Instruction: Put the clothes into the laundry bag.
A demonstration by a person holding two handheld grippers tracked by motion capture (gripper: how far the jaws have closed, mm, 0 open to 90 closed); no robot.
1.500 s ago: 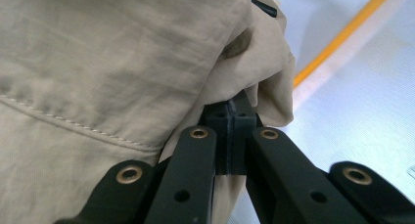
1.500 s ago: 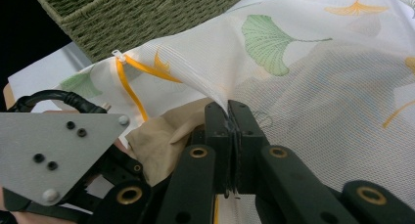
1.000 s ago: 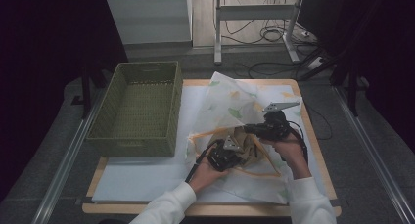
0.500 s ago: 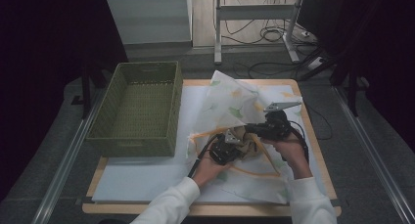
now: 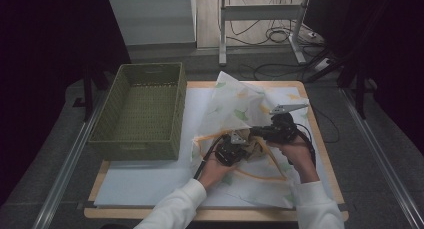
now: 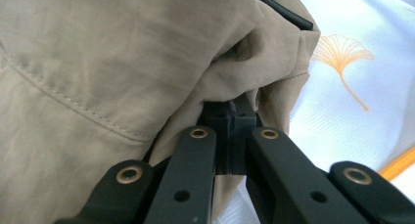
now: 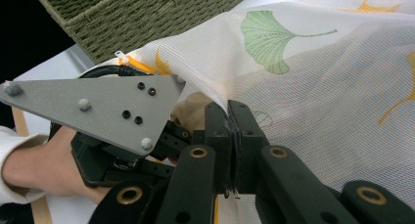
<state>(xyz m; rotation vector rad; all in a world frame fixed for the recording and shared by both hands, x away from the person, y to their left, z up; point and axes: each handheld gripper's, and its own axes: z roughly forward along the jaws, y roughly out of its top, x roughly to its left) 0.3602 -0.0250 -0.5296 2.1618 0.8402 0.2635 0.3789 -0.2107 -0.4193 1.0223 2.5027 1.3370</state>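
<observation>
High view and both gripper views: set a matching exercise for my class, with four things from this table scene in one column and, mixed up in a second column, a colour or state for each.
Things:
1. woven basket
2. mesh bag
3. beige garment
4. left gripper

Colour or state:
A. sheer white, printed with ginkgo leaves, pinched by the right gripper
B. olive green, standing at the table's left
C. shut on a fold of cloth
D. plain tan with a stitched seam, crumpled

Pairs: 1-B, 2-A, 3-D, 4-C
</observation>
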